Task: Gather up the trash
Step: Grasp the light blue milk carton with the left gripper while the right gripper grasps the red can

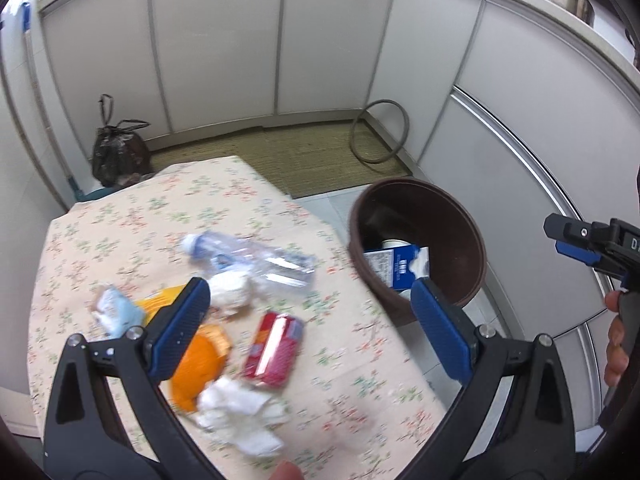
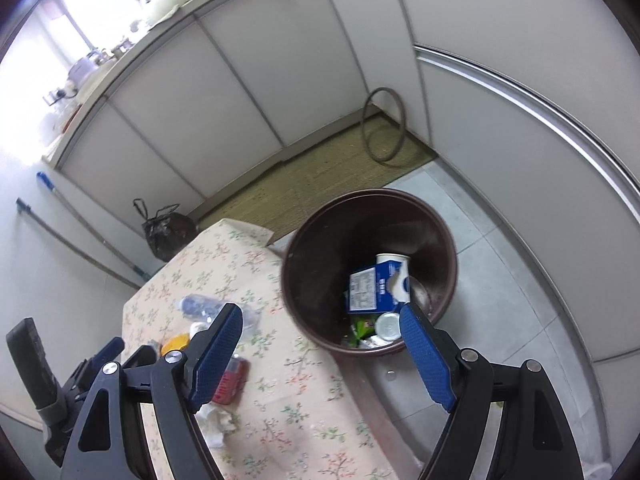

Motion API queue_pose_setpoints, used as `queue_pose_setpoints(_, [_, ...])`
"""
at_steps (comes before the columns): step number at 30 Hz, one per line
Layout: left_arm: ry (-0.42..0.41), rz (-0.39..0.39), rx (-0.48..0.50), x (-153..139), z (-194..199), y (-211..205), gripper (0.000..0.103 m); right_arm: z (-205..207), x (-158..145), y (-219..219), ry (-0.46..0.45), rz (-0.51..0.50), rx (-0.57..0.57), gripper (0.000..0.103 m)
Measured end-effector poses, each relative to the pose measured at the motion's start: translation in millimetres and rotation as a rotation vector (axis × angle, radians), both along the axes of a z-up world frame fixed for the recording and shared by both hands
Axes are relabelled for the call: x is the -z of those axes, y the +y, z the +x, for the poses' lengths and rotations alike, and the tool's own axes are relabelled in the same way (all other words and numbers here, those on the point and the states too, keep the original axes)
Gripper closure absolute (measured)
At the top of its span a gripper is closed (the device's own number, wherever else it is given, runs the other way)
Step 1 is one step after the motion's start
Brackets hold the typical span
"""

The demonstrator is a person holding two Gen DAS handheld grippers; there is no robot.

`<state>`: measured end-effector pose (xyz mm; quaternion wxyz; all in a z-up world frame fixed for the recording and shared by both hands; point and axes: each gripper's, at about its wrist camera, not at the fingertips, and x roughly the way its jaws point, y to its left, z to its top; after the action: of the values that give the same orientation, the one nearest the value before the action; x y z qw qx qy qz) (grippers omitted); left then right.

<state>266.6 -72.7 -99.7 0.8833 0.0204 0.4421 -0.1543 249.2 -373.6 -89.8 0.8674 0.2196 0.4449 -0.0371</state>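
Trash lies on the floral-clothed table (image 1: 352, 364): a crushed clear bottle (image 1: 248, 256), white tissue wads (image 1: 240, 412), a red packet (image 1: 274, 348), an orange wrapper (image 1: 200, 364) and a pale blue wrapper (image 1: 116, 312). My left gripper (image 1: 310, 320) hovers above them, open and empty. Beside the table's right edge stands a brown bin (image 2: 440, 240) holding a blue-and-white carton (image 2: 372, 288), a white cup (image 2: 394, 264) and a round lid (image 2: 388, 326). My right gripper (image 2: 322, 344) is open and empty, over the bin's near rim and the table edge.
A tied black bag (image 1: 116, 152) sits on the floor behind the table. A hose ring (image 1: 380, 132) leans in the cabinet corner on a woven mat (image 1: 280, 156). White cabinets (image 1: 220, 40) enclose the space. Mop handles (image 2: 80, 240) lean at the left wall.
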Motion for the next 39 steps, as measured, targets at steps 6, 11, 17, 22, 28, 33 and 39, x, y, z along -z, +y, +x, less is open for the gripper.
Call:
queue_pose_setpoints(6, [0.003,-0.002,-0.066,1,-12,52,0.003,7,2,37,0.008,-0.011,-0.062,0.021])
queue_pose_setpoints(11, [0.047,-0.005,-0.151,11,-11,97,0.003,11,8,66,0.025,-0.014,-0.108,0.021])
queue_pose_setpoints(17, [0.114,-0.009,-0.227,36,-5,145,0.003,21,26,102,0.074,-0.008,-0.157,0.021])
queue_pose_setpoints(22, [0.202,-0.070,-0.307,61,5,182,0.003,31,46,135,0.120,-0.036,-0.204,0.021])
queue_pose_setpoints(28, [0.312,-0.157,-0.476,89,31,207,0.003,45,74,160,0.158,-0.031,-0.227,0.021])
queue_pose_setpoints(33, [0.384,-0.216,-0.548,110,60,200,0.003,60,97,172,0.205,-0.022,-0.245,0.021])
queue_pose_setpoints(39, [0.456,-0.213,-0.642,127,99,195,0.007,69,103,169,0.216,-0.039,-0.249,0.021])
